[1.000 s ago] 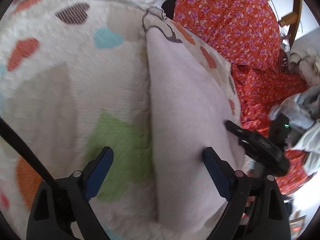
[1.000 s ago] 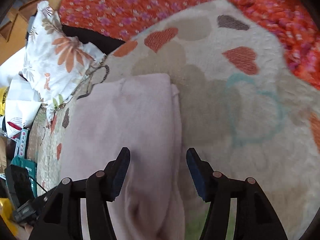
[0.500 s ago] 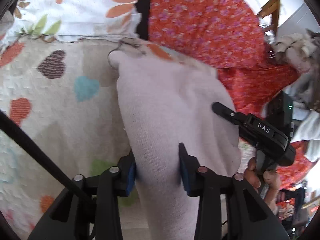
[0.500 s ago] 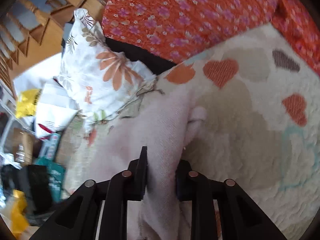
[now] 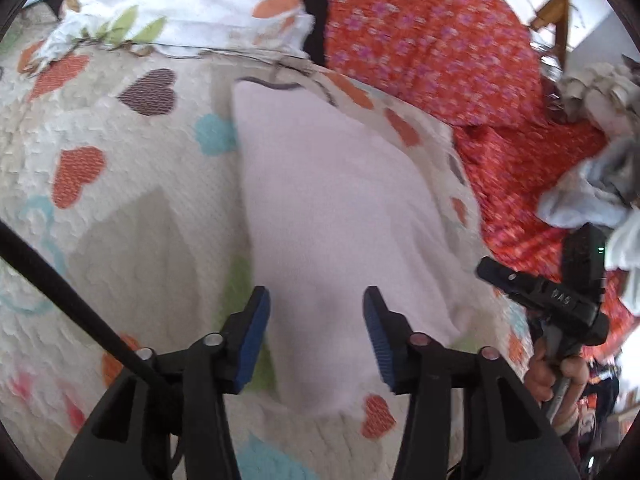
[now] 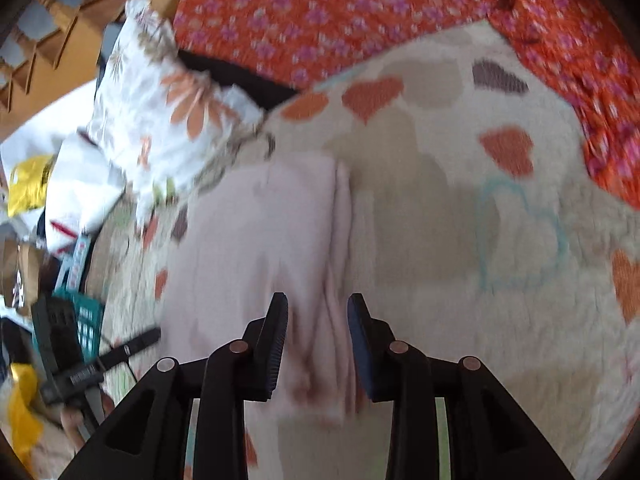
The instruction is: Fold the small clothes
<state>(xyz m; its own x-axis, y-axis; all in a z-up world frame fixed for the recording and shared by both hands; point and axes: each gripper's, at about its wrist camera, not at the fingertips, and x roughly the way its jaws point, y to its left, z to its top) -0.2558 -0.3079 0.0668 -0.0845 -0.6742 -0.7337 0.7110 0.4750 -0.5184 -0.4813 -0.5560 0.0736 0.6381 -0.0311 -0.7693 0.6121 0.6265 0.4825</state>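
Claws first: my left gripper (image 5: 316, 328) has its blue-padded jaws spread, straddling the near end of the folded pale pink knit garment (image 5: 336, 216) without pinching it. My right gripper (image 6: 317, 336) is parted less widely, its jaws either side of the garment's (image 6: 260, 248) bunched layered edge; whether the pads touch the cloth I cannot tell through the blur. The garment lies flat on the cream quilted blanket with coloured hearts (image 5: 120, 208), beside the white floral pillow (image 5: 192, 4) and the orange flowered cloth (image 5: 432, 48). Its near end is partly hidden behind my fingers in both views.
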